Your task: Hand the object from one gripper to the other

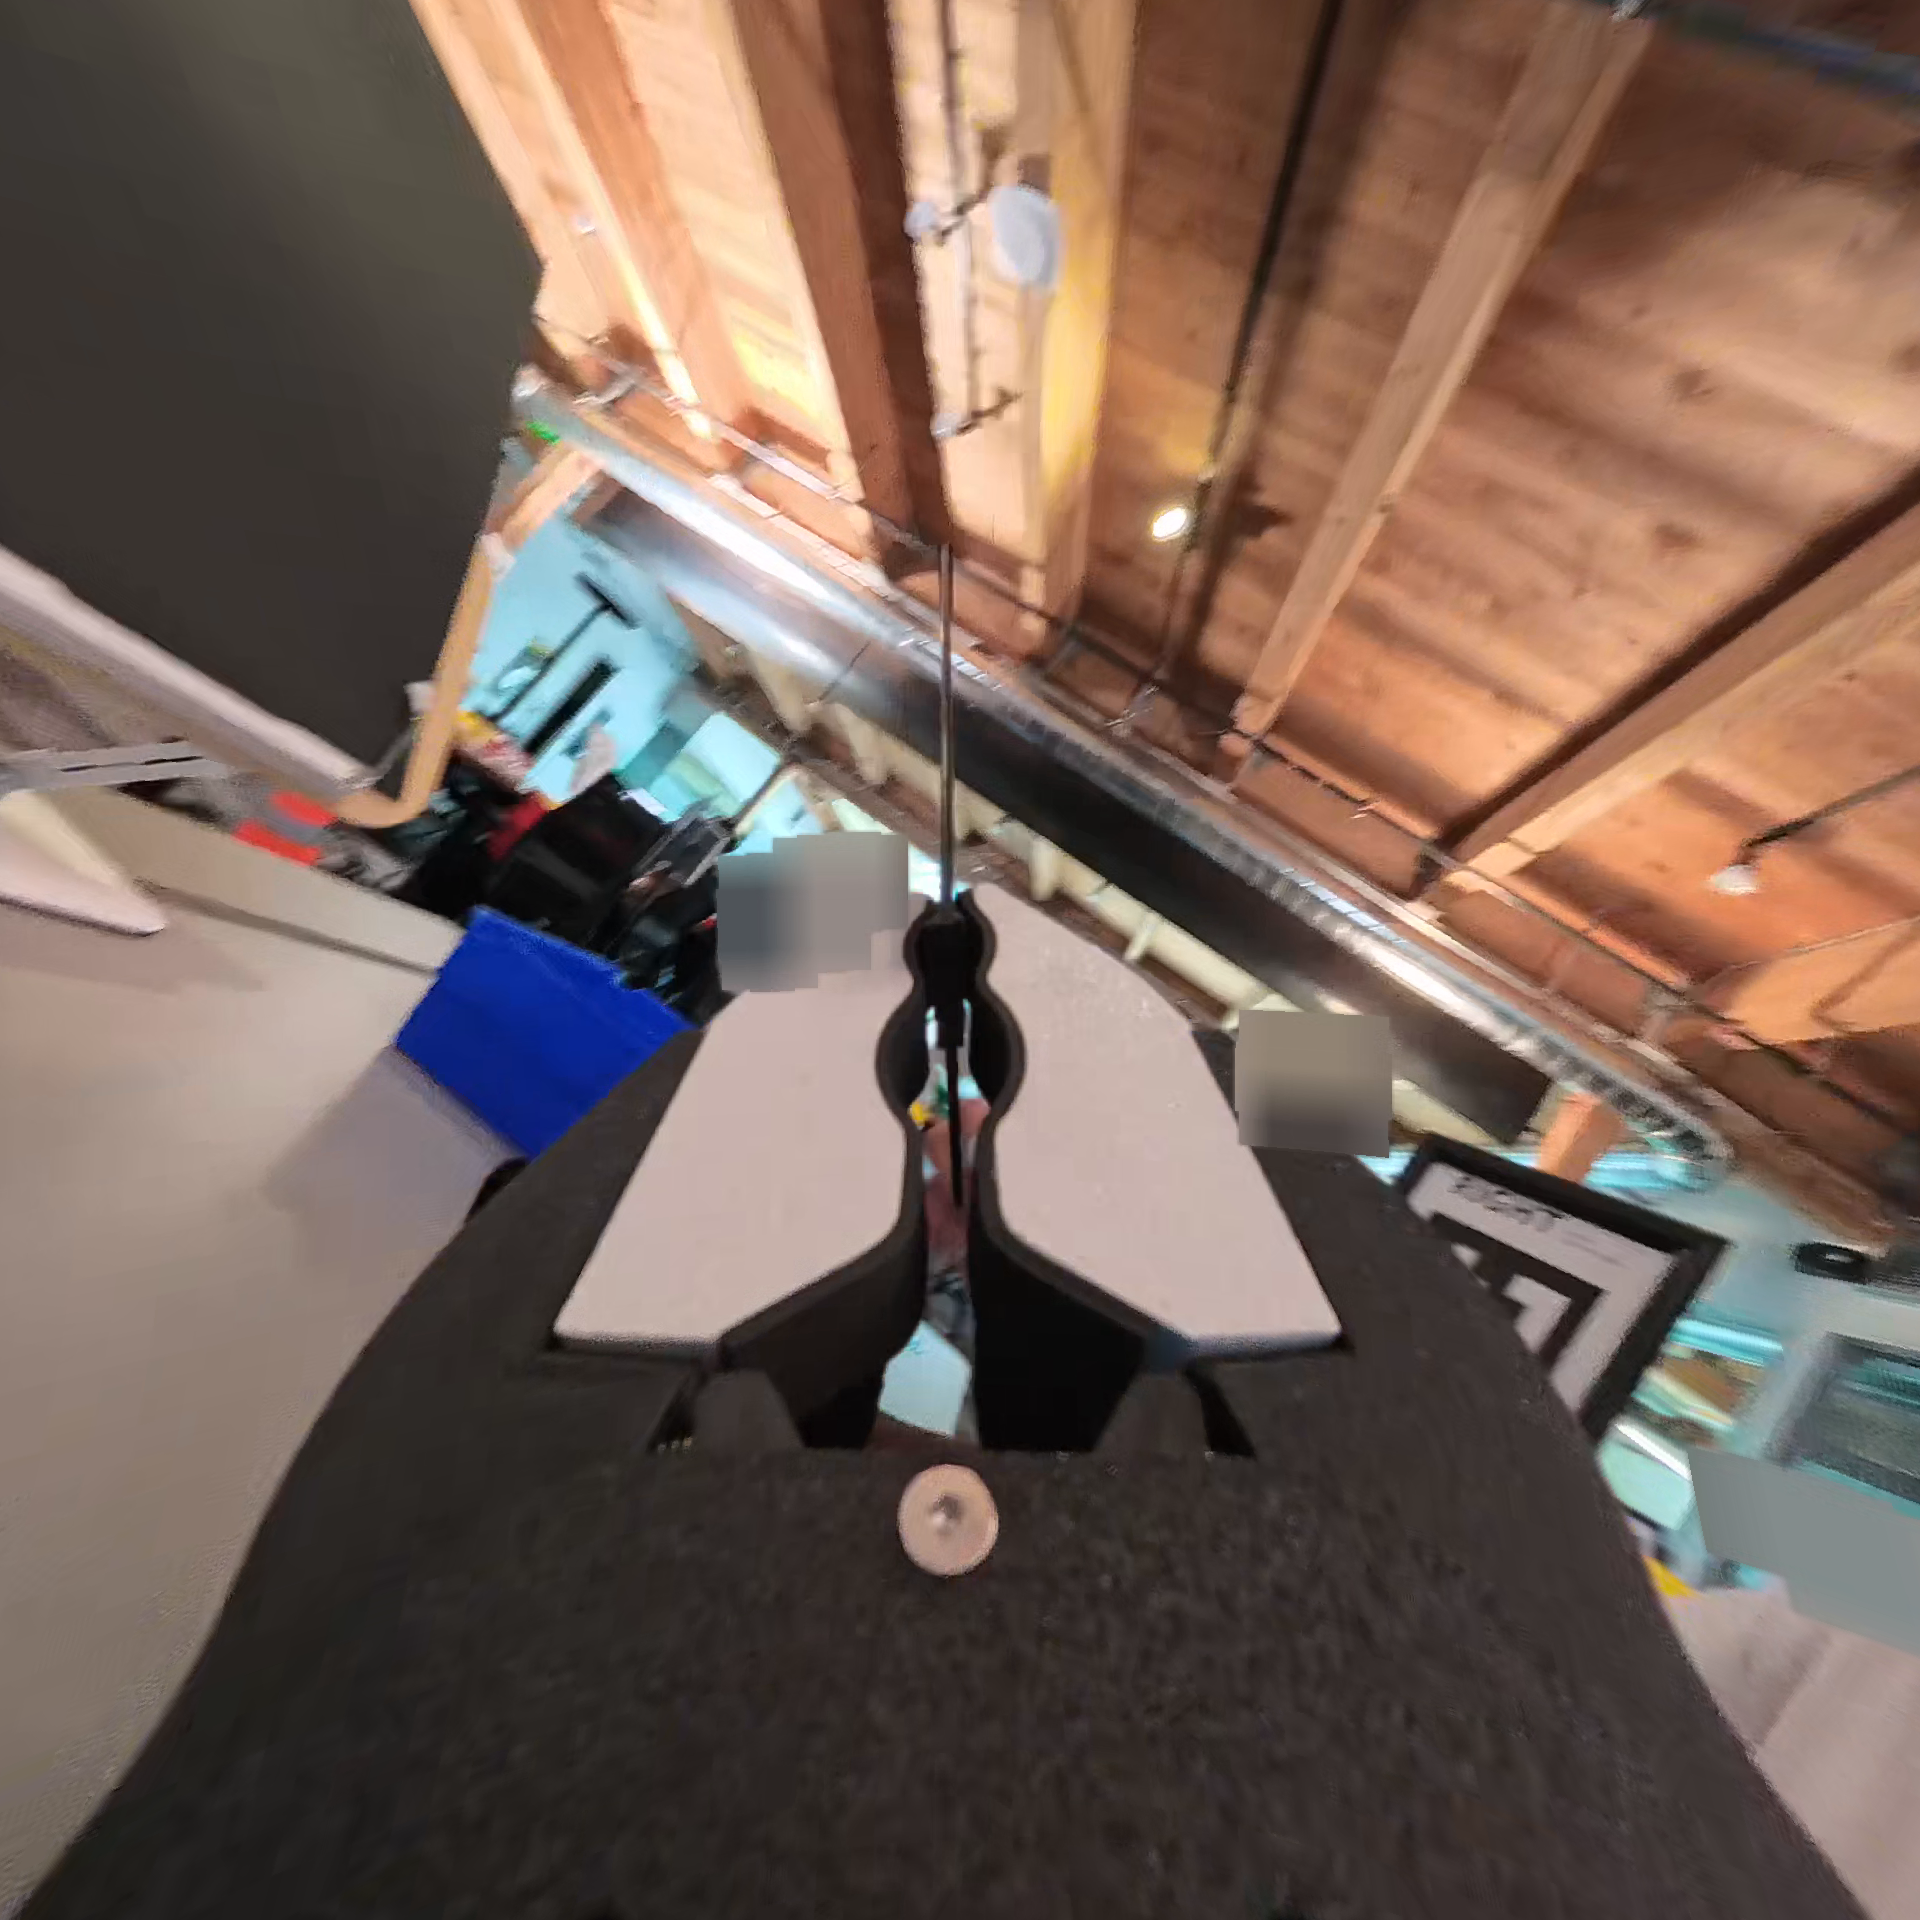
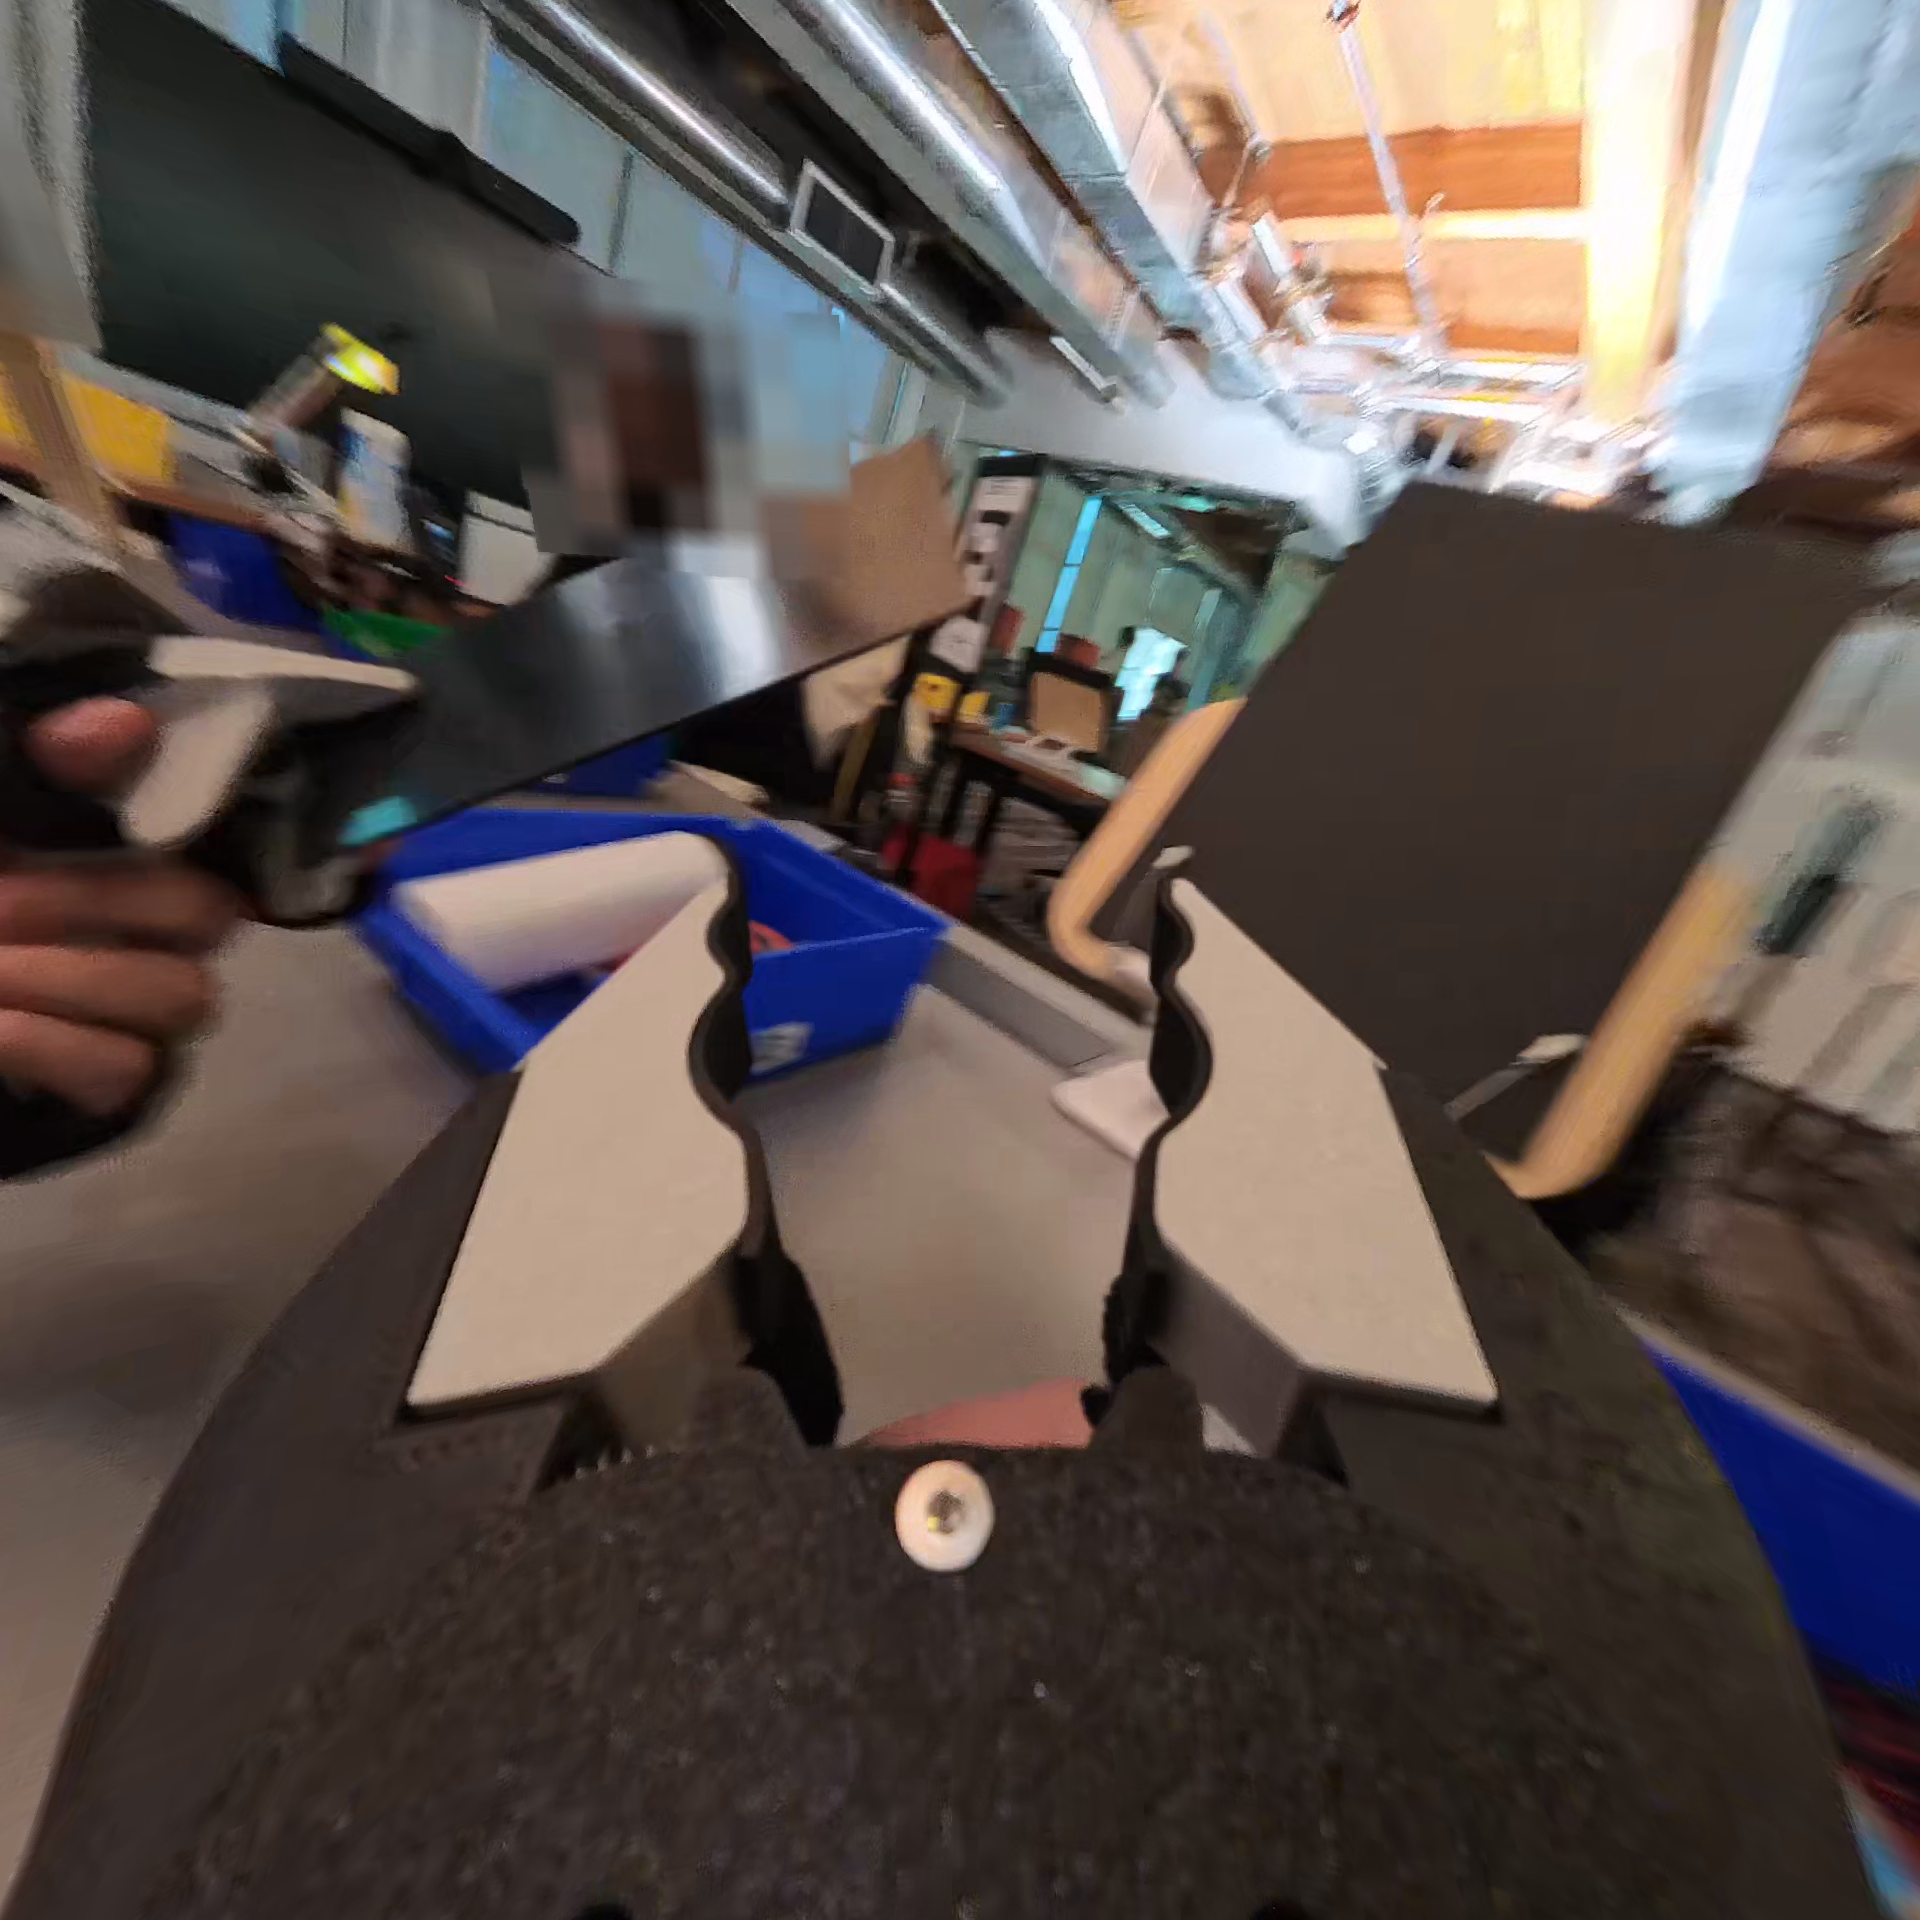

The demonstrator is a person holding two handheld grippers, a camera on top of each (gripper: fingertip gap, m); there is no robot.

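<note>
My left gripper (image 1: 943, 920) is shut on a thin, flat, glossy black sheet (image 1: 945, 707). In its own view the sheet is edge-on and shows as a thin line rising from the pinched fingertips. In the right wrist view the same sheet (image 2: 623, 686) sticks out to the right from the left gripper (image 2: 301, 717), which a hand holds at the far left. My right gripper (image 2: 951, 904) is wide open and empty, to the right of and below the sheet, not touching it.
A blue bin (image 2: 831, 966) with a white roll (image 2: 561, 904) stands on the grey table (image 2: 935, 1174) under the sheet. It also shows in the left wrist view (image 1: 520, 1018). A dark panel with a wooden frame (image 2: 1507, 779) stands at the right.
</note>
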